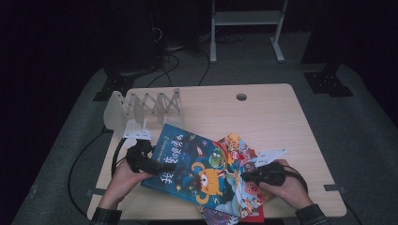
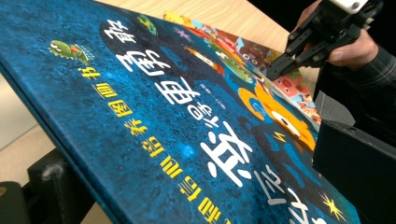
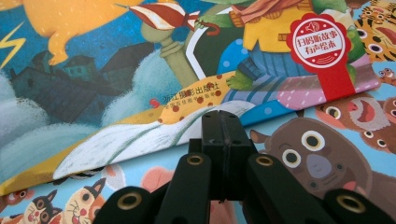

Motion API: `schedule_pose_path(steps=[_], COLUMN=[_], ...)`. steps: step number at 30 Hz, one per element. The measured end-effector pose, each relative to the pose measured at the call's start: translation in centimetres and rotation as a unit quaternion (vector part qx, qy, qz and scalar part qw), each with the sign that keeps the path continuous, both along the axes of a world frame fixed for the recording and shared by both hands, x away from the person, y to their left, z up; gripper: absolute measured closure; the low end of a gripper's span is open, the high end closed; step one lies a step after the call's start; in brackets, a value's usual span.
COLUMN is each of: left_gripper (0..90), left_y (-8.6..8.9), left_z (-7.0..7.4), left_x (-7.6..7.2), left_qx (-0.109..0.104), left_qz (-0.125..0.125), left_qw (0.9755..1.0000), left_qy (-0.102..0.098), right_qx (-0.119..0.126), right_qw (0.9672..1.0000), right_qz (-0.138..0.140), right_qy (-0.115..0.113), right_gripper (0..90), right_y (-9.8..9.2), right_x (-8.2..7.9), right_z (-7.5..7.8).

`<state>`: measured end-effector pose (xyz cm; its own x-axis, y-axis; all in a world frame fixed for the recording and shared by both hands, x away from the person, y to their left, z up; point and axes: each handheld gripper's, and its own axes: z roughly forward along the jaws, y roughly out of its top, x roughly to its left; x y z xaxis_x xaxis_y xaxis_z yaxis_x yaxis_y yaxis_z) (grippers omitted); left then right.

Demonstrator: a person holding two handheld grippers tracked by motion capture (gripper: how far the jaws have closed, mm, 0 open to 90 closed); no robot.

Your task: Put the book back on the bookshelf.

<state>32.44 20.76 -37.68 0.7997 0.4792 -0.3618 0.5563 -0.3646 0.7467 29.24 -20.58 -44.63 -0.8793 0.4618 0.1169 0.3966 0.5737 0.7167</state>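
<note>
A blue picture book (image 1: pixel 192 164) with an orange monster on its cover tops a loose pile of books near the table's front edge. My left gripper (image 1: pixel 162 165) is shut on its left edge, and the book (image 2: pixel 163 116) lies tilted between the jaws, with one finger (image 2: pixel 355 163) on the cover and the other beneath. My right gripper (image 1: pixel 244 177) is shut with nothing in it, and its closed tip (image 3: pixel 223 126) rests on a book with animal faces (image 3: pixel 327 154) at the right of the pile. Past the blue cover, the left gripper view catches the right gripper (image 2: pixel 280 70).
A white folding book rack (image 1: pixel 141 110) stands at the back left of the wooden table (image 1: pixel 263 112), close behind the left hand. A cable hole (image 1: pixel 241 97) sits near the far edge. More books (image 1: pixel 253 192) stick out under the blue one. A white frame (image 1: pixel 246 18) stands on the floor beyond.
</note>
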Motion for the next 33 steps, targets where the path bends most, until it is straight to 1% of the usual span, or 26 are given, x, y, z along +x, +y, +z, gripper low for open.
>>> schedule_pose_path(steps=[1,3,5,7,10,15,16,20,23,26,27,30,33], left_gripper=[0.0,0.0,1.3,2.8,3.8,8.3,9.9,14.0,16.8,21.0,22.3,24.1,25.3], left_y=[0.0,-0.2,-0.2,-0.2,-0.3,-0.3,-0.3,-0.4,-0.5,-0.5,-0.5,-0.7,-1.0], left_z=[0.0,0.7,1.0,1.4,1.8,2.5,2.9,3.7,4.1,4.7,4.7,5.2,5.7], left_x=[0.0,-0.1,-0.1,0.0,0.1,0.2,0.4,0.6,0.7,1.1,1.1,1.5,1.7], left_qx=[0.000,-0.003,-0.005,-0.009,-0.006,-0.006,-0.005,0.003,0.003,0.001,0.001,0.007,0.008], left_qz=[0.000,-0.005,-0.007,-0.012,-0.012,-0.017,-0.019,-0.027,-0.028,-0.026,-0.026,-0.030,-0.031], left_qw=[1.0000,1.0000,0.9999,0.9998,0.9999,0.9998,0.9998,0.9996,0.9996,0.9995,0.9995,0.9994,0.9993], left_qy=[0.000,-0.006,-0.010,-0.011,-0.010,-0.005,-0.001,0.005,0.007,0.016,0.016,0.017,0.018], right_qx=[0.000,0.000,0.000,-0.001,-0.001,-0.002,-0.002,-0.002,-0.002,-0.003,-0.003,-0.001,-0.001], right_qw=[1.0000,1.0000,1.0000,1.0000,1.0000,1.0000,1.0000,1.0000,1.0000,1.0000,1.0000,1.0000,1.0000], right_qz=[0.000,0.000,0.000,-0.002,-0.001,0.000,0.000,0.001,0.003,0.005,0.007,0.008,0.010], right_qy=[0.000,0.000,0.000,0.000,0.001,-0.001,-0.002,-0.002,-0.003,-0.002,-0.002,0.000,0.001], right_gripper=[89.3,89.3,89.3,89.2,89.2,89.2,89.2,89.2,89.2,89.2,89.1,89.0,88.8], right_y=[0.0,0.0,0.0,0.1,0.1,0.2,0.2,0.3,0.3,0.4,0.4,0.5,0.5], right_x=[0.0,0.0,0.0,-0.1,-0.1,-0.2,-0.2,-0.2,-0.3,-0.4,-0.4,-0.5,-0.6], right_z=[0.0,0.0,0.0,0.0,0.0,0.0,0.0,0.0,0.0,0.1,0.1,0.1,0.1])
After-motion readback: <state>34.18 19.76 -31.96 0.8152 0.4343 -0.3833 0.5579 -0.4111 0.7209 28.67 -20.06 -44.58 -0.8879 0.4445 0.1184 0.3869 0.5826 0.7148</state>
